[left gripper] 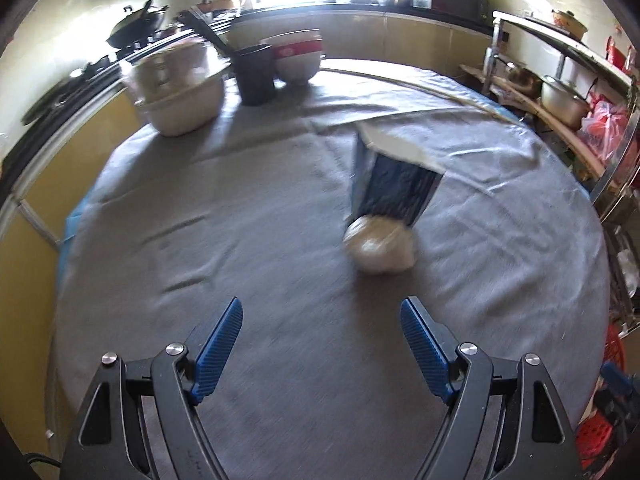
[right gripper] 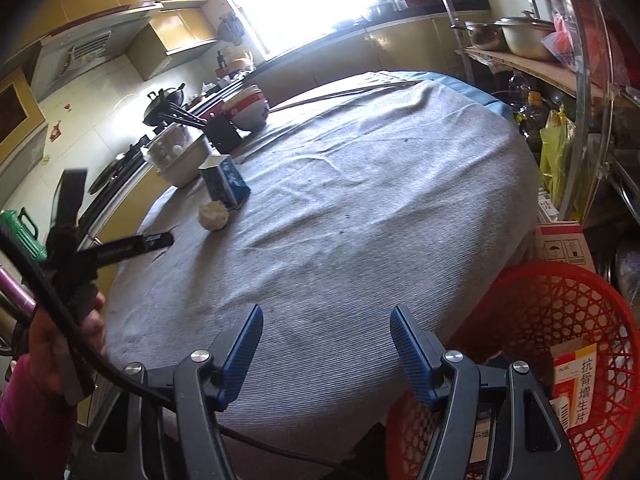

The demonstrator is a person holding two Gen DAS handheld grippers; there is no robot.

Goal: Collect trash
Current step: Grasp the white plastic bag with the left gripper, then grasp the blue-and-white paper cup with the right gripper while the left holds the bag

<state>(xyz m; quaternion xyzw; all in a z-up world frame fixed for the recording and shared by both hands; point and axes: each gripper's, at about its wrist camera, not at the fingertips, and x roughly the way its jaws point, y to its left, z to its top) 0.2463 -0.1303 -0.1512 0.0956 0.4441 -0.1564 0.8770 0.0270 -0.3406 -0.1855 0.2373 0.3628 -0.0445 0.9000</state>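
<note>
Left gripper (left gripper: pixel 322 316), right gripper (right gripper: pixel 326 326): both gaping, holding nothing; crumpled paper ball (left gripper: pixel 378 246) lying mid-frame, touching blue carton (left gripper: pixel 394 190)

Black claw (right gripper: pixel 326 314) frames, ribbed blue pads (right gripper: pixel 240 356), silver screws — magenta sleeve (right gripper: pixel 24 400).

The left wrist view looks steeply down along its fingers at the grey-clothed table (left gripper: pixel 200 208), fairly near, somewhat motion-blurred, facing the window. The right wrist view sits back at the table's near edge beside a red basket (right gripper: pixel 560 320). Both share the crumpled paper ball (left gripper: pixel 378 246) and blue carton (right gripper: pixel 226 184).
</note>
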